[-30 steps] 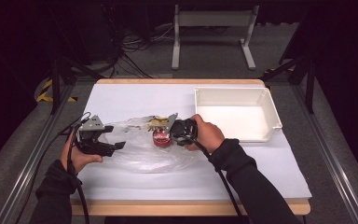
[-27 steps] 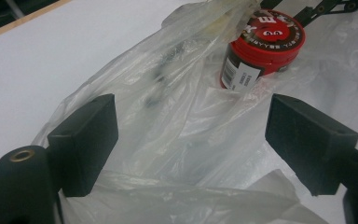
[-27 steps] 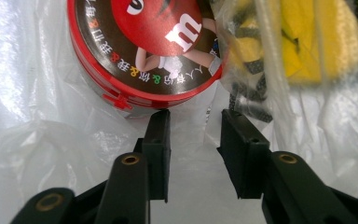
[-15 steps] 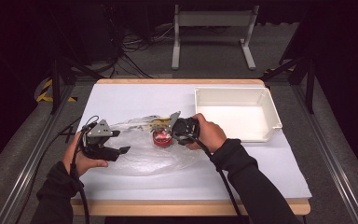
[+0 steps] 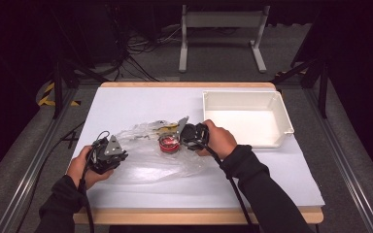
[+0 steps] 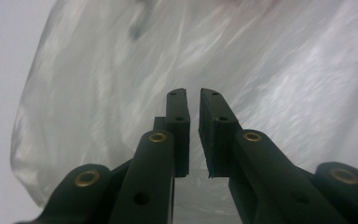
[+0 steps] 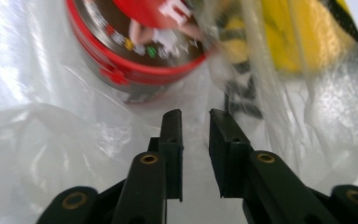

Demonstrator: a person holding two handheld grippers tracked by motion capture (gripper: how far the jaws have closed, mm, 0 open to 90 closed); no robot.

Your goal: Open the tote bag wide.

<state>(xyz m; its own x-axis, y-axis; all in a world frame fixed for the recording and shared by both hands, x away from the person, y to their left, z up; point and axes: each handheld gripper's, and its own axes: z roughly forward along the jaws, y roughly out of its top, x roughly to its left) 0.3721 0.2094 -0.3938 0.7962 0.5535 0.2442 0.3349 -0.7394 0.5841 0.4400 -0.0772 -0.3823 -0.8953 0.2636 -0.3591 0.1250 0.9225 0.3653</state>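
A clear plastic bag [image 5: 150,162] lies crumpled on the white table [image 5: 126,102]. Inside it are a red round candy tin [image 5: 168,143] and a yellow-and-black packet [image 5: 167,127]. My left gripper [image 5: 122,158] is at the bag's left end. Its jaws have just been closing and stand a thin slit apart [image 6: 193,93] on the film [image 6: 284,70]. My right gripper [image 5: 182,137] sits just right of the tin. Its jaws have also just been closing, nearly together [image 7: 195,112] on a fold of film [image 7: 37,140], with the tin [image 7: 135,51] and the packet [image 7: 298,42] just beyond the tips.
A white rectangular tray [image 5: 245,94] stands at the back right of the table with nothing in it. Metal rails run along both sides of the table. A dark floor with cables and a grey stand lies behind.
My left hand has moved right and down onto the bag's left end, and its wide-open jaws have closed. My right hand has stayed beside the tin.
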